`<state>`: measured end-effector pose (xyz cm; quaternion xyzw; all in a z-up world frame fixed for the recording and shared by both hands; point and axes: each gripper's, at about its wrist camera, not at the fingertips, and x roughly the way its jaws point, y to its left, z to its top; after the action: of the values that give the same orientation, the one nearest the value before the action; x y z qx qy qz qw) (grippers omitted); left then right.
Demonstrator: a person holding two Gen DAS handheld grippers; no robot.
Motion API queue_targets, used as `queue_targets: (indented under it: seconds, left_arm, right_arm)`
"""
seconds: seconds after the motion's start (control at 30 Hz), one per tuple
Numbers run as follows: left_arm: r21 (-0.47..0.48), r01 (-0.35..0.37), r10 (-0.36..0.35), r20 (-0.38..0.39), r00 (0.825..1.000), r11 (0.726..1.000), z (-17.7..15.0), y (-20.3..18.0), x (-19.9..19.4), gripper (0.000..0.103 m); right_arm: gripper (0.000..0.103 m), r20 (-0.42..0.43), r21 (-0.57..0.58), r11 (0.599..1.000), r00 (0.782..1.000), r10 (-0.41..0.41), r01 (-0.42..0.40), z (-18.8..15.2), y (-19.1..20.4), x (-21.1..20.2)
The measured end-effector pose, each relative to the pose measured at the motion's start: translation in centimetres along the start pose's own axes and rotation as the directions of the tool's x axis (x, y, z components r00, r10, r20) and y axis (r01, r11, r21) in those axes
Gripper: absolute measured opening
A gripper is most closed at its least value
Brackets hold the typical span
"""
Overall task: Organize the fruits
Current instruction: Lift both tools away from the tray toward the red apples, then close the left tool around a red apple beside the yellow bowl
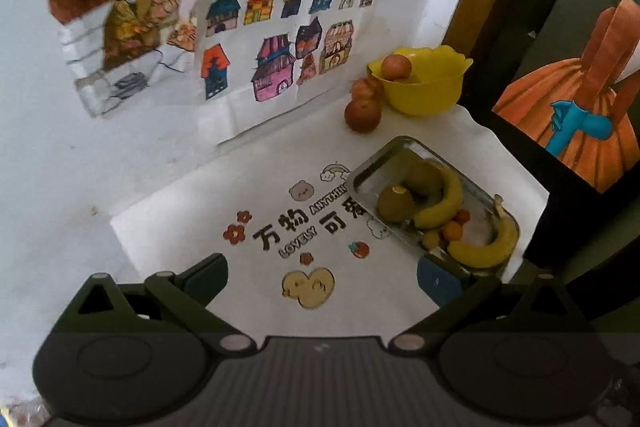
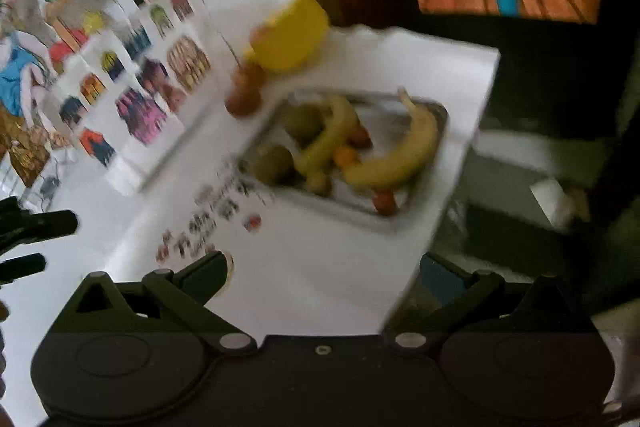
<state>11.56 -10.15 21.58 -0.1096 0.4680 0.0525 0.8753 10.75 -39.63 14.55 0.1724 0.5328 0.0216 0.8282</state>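
Both my grippers hang over the white table [image 1: 192, 227] with nothing between their fingers. The left gripper [image 1: 322, 281] is spread wide above the printed cartoon mat, its blue pads far apart. The right gripper [image 2: 324, 277] is spread just as wide, near the table's front edge; its view is smeared by blur.

In the left view the glass tray [image 1: 370, 167] sits at about two o'clock from the gripper. In it lie two bananas [image 1: 486, 247], two kiwis [image 1: 394, 205] and a few small orange fruits [image 1: 452, 230]. One banana curls around the kiwis, the other lies along the tray's near end. The right pad [image 1: 438, 281] is just beside that near end; I cannot tell whether it touches.

Farther out, at about one o'clock, stands the yellow bowl [image 1: 424, 95] by the wall corner, with one apple [image 1: 396, 67] in it at the rim. Another apple [image 1: 363, 115] rests on the table just left of the bowl, and more reddish fruit lies behind it, too small to name.

In the right view the tray [image 2: 438, 115] is at twelve o'clock and the bowl [image 2: 290, 35] beyond it at eleven. Children's drawings [image 1: 276, 35] cover the wall.
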Motion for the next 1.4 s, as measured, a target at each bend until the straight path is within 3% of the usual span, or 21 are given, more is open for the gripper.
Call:
queue_targets:
  seconds: [0.27, 0.43, 0.57, 0.73, 0.83, 0.97, 1.13, 1.4]
  left_arm:
    - [-0.011, -0.111, 0.110, -0.048, 0.993, 0.994, 2.3, -1.3, -2.7, 0.103]
    - [-0.011, -0.104, 0.104, -0.043, 0.994, 0.994, 5.1, 0.4, -1.2, 0.103]
    - [0.028, -0.078, 0.079, -0.023, 0.997, 0.997, 8.0, 2.2, 3.7, 0.103]
    - [0.111, 0.013, -0.022, 0.086, 0.996, 0.994, 11.0, 2.7, 10.8, 0.103]
    - [0.203, 0.069, -0.094, 0.113, 0.989, 0.977, 12.3, 2.0, 15.8, 0.103]
    - [0.318, 0.126, -0.164, 0.094, 0.982, 0.940, 13.4, 0.0, 22.6, 0.103]
    - [0.436, 0.166, -0.224, 0.084, 0.971, 0.885, 14.0, -2.9, 28.7, 0.103]
    - [0.467, 0.167, -0.203, 0.026, 0.979, 0.868, 16.5, -5.1, 36.2, 0.102]
  right_arm:
    - [0.102, 0.048, -0.074, 0.997, 0.999, 0.013, -0.009, 4.8, 1.9, -4.4]
    - [0.102, 0.085, -0.105, 0.994, 0.996, -0.001, 0.010, 8.0, 4.6, -3.7]
    - [0.102, 0.105, -0.117, 0.991, 0.993, -0.045, 0.058, 9.8, 7.3, -1.4]
    - [0.102, 0.171, -0.044, 0.999, 0.985, 0.034, -0.027, 12.8, 8.6, 2.8]
    - [0.102, 0.206, 0.023, 0.999, 0.978, 0.035, -0.041, 14.9, 8.7, 5.7]
    - [0.102, 0.225, 0.055, 0.996, 0.973, 0.058, -0.073, 16.9, 8.0, 9.9]
    - [0.102, 0.199, 0.045, 0.998, 0.979, 0.034, -0.044, 18.4, 7.5, 14.2]
    - [0.102, 0.184, 0.084, 0.996, 0.983, -0.006, -0.010, 18.8, 6.6, 17.3]
